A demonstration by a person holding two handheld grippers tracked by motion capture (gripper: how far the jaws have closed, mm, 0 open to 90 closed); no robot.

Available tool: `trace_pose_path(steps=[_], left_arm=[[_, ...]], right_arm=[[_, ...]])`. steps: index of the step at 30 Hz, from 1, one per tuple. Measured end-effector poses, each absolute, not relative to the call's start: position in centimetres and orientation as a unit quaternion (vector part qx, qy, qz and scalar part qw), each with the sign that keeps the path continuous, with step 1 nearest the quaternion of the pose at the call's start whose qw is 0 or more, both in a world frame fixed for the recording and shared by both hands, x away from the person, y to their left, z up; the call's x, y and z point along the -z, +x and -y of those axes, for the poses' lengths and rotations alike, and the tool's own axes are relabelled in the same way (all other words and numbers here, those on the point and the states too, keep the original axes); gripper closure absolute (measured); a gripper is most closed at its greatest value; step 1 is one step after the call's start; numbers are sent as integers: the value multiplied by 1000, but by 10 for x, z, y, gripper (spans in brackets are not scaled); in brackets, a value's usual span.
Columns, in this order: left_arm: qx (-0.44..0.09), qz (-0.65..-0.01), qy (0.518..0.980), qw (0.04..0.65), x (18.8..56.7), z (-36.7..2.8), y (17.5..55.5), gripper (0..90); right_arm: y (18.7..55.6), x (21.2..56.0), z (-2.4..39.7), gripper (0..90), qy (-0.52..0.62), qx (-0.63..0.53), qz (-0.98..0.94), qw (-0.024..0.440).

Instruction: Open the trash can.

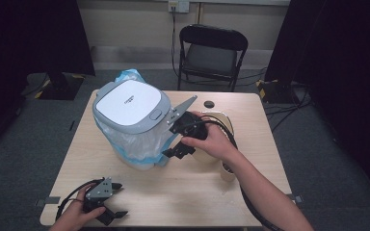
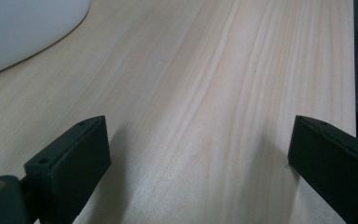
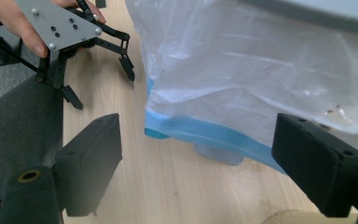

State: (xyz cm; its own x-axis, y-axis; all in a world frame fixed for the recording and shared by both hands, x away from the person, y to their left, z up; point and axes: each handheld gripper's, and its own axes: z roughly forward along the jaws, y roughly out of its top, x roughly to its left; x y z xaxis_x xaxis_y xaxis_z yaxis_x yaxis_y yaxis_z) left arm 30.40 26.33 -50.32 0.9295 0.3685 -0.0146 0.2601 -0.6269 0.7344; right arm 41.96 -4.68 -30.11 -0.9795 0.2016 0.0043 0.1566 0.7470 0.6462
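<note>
Left hand-held gripper (image 1: 117,198) low at near edge, jaws wide apart. Right hand-held gripper (image 1: 178,150) extended forward, jaws spread, empty.

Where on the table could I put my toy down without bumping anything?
Best spot: the bare wood of the light wooden table along the near edge, between the left claw and the person's right forearm. The far right corner beyond the small black round thing is free too. It is crowded in the middle, where the white-lidded bin with its clear plastic bag meets the right claw.

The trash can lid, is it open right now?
No, in the high view the white and grey lid lies flat and shut on top of the trash can, with the plastic bag hanging out below it.
</note>
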Motion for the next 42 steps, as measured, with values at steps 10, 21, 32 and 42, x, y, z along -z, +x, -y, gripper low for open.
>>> trace_pose_path(steps=[10,21,32,42], left_arm=[[-67,-174,901,392,503,-264,304,49],[-67,-174,900,393,503,-264,304,48],[-67,-174,900,393,503,-264,304,48],[-67,-176,899,395,503,-263,304,48]], right_arm=[[421,283,45,154,87,-342,-935,37],[427,263,50,153,93,-350,-931,43],[435,251,44,151,97,-357,-928,51],[439,243,38,151,94,-362,-926,55]])
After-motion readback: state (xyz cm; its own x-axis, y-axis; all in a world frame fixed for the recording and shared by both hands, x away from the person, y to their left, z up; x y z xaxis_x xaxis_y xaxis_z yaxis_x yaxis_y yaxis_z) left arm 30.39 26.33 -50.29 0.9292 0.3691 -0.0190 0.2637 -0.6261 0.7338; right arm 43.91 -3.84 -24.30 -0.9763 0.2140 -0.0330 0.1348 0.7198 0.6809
